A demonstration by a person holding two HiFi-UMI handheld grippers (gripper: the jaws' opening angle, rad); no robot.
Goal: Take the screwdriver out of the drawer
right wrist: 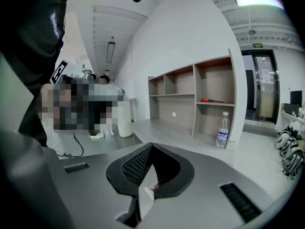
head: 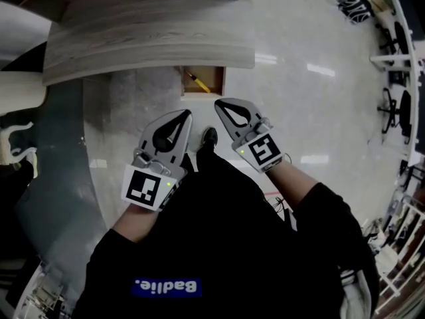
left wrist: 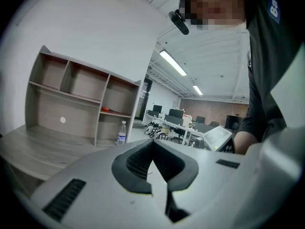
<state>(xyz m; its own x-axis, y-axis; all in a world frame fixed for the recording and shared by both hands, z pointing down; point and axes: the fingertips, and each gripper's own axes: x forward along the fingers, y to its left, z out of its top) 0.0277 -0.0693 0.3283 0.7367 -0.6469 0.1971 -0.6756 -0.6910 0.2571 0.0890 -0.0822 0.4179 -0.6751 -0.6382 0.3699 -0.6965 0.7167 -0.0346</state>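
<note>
Open drawer [head: 202, 95] under the front edge of the surface [head: 146, 38]; screwdriver [head: 198, 82] lies diagonally inside. Left gripper [head: 187, 114] and right gripper [head: 218, 103] closed, empty. Screwdriver probably light and rigid; grasp the yellow handle.

A blue patch [head: 165, 287] with white letters sits on the person's dark top [head: 219, 244], between 6 and 7 o'clock in the head view. Seen upside down, it reads roughly "Badlie."

In the left gripper view, white letters [left wrist: 274, 6] on that top at 2 o'clock are cut by the edge, and only a "B" shows.

In the right gripper view:
- White print [right wrist: 56, 20] on the sleeve at 10 o'clock is too warped to read.
- A green sign [right wrist: 257, 45] at 2 o'clock is too small to read.
- The bottle [right wrist: 222, 136] at 4 o'clock has an illegible label.

Square black-and-white code markers stand on the cubes of the left gripper [head: 188, 114] and right gripper [head: 218, 102].
</note>
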